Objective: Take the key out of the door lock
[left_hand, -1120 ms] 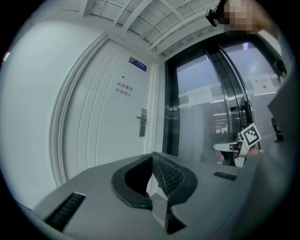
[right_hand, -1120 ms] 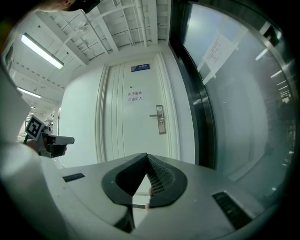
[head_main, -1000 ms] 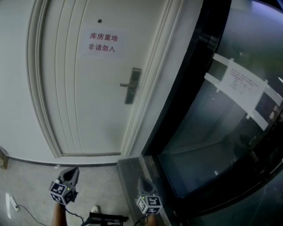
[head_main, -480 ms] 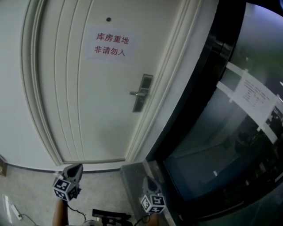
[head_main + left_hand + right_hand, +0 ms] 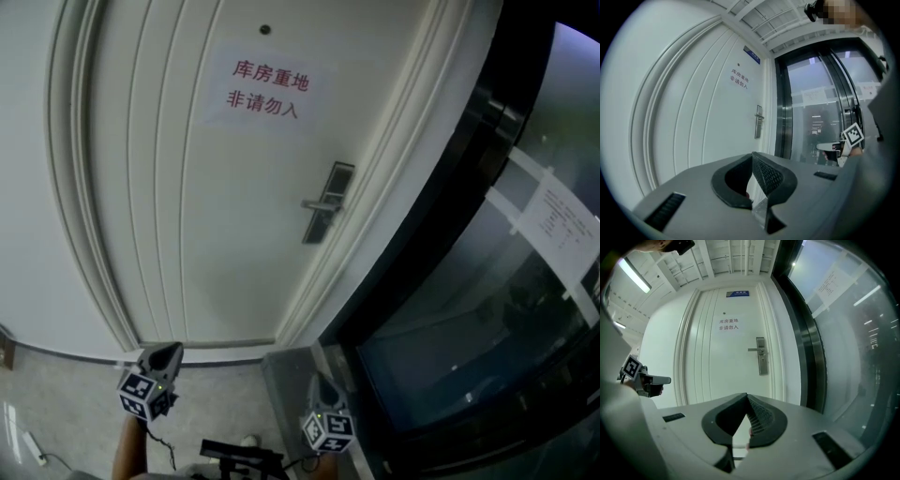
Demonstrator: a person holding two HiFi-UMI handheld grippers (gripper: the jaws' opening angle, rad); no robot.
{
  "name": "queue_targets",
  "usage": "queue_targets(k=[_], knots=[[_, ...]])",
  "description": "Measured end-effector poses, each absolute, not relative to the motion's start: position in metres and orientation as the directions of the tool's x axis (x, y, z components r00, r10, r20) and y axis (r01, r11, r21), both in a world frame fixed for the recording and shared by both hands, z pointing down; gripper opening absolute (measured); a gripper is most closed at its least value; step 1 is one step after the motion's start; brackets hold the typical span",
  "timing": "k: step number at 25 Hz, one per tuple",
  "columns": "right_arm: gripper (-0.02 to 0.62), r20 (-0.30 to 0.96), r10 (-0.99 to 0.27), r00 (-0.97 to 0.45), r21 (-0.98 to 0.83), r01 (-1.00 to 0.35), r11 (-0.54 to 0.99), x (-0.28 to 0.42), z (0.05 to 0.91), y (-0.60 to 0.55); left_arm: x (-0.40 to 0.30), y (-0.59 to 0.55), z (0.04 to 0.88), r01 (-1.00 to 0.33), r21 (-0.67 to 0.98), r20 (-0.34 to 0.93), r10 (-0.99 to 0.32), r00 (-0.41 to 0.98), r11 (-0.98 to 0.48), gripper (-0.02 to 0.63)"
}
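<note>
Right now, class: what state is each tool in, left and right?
Left tool: closed, holding nothing.
Right tool: closed, holding nothing.

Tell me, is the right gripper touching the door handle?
Apart. In the right gripper view the right gripper, shut and empty, points at the door handle far ahead, with bare door between them.

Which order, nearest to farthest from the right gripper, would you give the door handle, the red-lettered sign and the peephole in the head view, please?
From the right gripper, low in the view:
1. Door handle, lowest of the three, right of the sign.
2. Red-lettered sign, higher, to the left.
3. Peephole, topmost, just above the sign.
</note>
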State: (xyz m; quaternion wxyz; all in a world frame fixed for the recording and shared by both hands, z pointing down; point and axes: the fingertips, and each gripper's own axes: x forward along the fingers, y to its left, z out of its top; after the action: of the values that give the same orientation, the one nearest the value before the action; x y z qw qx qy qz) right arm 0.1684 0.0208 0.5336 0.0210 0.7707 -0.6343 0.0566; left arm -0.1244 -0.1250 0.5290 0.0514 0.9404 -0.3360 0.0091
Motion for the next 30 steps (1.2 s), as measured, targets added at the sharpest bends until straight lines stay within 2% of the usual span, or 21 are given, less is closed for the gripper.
queue_targets(k=[13, 30], knots=[[0.012, 0.119, -0.979, 0.168, -0.026, -0.985, -0.172, 0.205, 0.53, -0.063, -0.099, -0.2, 0.529, -0.663, 0.107, 0.059, -0.661, 0.748, -0.741, 0.005], [0.012, 0.11, -0.985, 0.133, -0.033, -0.99, -0.137, 0.29, 0.511, -0.199, -0.01, -0.328, 0.506, -0.671, 0.081, 0.068, -0.668, 0.741, -0.737, 0.005]])
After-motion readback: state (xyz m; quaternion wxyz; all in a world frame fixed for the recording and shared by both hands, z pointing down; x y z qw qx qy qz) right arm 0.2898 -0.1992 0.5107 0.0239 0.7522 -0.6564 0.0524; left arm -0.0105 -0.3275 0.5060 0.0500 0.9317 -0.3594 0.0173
